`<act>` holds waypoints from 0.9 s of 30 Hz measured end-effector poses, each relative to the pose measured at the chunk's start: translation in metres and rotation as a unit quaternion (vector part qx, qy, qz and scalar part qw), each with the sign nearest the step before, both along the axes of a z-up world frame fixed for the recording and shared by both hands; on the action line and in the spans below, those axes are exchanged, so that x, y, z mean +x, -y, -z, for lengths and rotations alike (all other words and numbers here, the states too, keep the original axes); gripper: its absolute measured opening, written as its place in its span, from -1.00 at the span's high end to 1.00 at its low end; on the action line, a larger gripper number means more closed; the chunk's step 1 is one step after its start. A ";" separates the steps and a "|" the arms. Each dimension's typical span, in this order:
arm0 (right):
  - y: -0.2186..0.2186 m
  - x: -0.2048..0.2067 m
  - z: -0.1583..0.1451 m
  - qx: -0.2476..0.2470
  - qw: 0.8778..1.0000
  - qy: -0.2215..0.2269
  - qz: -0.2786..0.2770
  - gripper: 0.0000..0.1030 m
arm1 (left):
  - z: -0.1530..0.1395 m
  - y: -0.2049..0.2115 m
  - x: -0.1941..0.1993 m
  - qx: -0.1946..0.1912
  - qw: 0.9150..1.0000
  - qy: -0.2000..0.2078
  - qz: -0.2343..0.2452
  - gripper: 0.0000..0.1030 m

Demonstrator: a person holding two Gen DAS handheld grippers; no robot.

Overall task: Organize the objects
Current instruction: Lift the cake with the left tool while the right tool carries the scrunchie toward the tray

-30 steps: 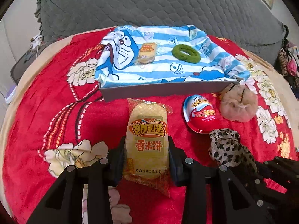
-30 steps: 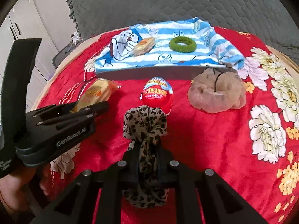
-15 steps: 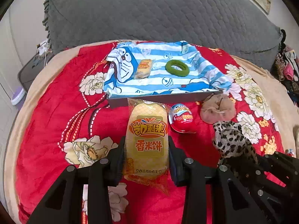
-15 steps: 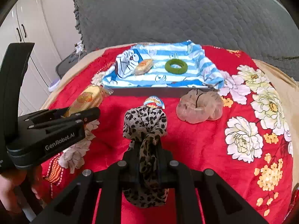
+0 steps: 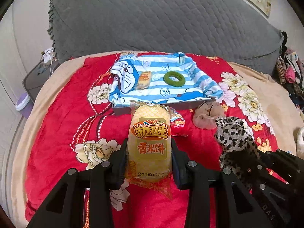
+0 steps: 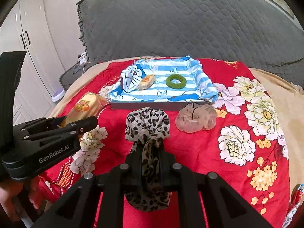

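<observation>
My left gripper (image 5: 149,152) is shut on a yellow rice-cracker packet (image 5: 150,144) and holds it above the red blanket. My right gripper (image 6: 151,152) is shut on a leopard-print scrunchie (image 6: 147,125), also lifted. Ahead stands a tray (image 5: 171,105) lined with a blue striped Doraemon cloth (image 5: 161,91). In it lie a small snack packet (image 5: 144,78) and a green hair ring (image 5: 173,78). In front of the tray lie a red Kinder egg (image 5: 177,123) and a beige scrunchie (image 5: 206,114), which also shows in the right wrist view (image 6: 195,118).
A red flowered blanket (image 6: 237,142) covers the bed. A large grey quilted cushion (image 5: 161,19) rises behind the tray. White cupboards (image 6: 24,38) stand at the left. Clothes (image 5: 290,72) pile up at the far right. The left gripper (image 6: 47,140) shows in the right wrist view.
Both grippers have risen and drawn back with their loads, so the tray looks smaller and farther. The Kinder egg has dropped out of the right wrist view behind the scrunchie.
</observation>
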State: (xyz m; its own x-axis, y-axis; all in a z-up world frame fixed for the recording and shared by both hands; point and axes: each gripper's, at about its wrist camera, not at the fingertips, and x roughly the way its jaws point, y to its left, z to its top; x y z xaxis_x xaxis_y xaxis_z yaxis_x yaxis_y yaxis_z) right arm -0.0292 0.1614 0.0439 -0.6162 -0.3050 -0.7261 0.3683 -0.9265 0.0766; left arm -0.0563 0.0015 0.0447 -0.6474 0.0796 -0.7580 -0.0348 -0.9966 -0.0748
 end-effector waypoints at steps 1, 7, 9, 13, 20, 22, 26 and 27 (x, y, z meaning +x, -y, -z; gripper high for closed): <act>0.000 0.002 -0.002 0.000 1.000 -0.004 0.000 0.74 | -0.002 -0.001 0.001 -0.001 1.000 -0.003 0.000 0.23; 0.001 0.003 -0.015 0.000 1.000 -0.018 -0.002 0.74 | -0.014 -0.002 0.006 -0.001 1.000 -0.012 -0.002 0.22; -0.001 0.002 -0.020 -0.006 1.000 -0.023 -0.001 0.74 | -0.017 -0.003 0.006 0.002 1.000 -0.014 -0.003 0.23; -0.003 -0.001 -0.027 -0.005 1.000 -0.031 0.000 0.74 | -0.024 -0.006 0.005 -0.003 1.000 -0.021 0.001 0.22; -0.005 -0.009 -0.039 -0.007 0.999 -0.043 0.003 0.74 | -0.038 -0.010 0.000 -0.007 0.999 -0.032 0.007 0.22; -0.005 -0.012 -0.042 -0.008 0.999 -0.046 0.003 0.74 | -0.042 -0.012 -0.003 -0.009 0.999 -0.035 0.009 0.23; -0.004 -0.018 -0.048 -0.010 0.998 -0.054 0.003 0.74 | -0.045 -0.012 -0.010 -0.010 0.999 -0.037 0.007 0.22; -0.003 -0.021 -0.049 -0.009 0.998 -0.056 0.002 0.74 | -0.045 -0.013 -0.011 -0.010 0.999 -0.037 0.007 0.22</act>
State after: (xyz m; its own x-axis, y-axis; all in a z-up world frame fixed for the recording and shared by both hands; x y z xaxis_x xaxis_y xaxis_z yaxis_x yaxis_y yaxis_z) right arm -0.0499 0.1642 0.0931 -0.6939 -0.3151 -0.6475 0.3716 -0.9269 0.0529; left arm -0.0671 0.0144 0.0896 -0.7008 0.0744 -0.7095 -0.0542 -0.9972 -0.0511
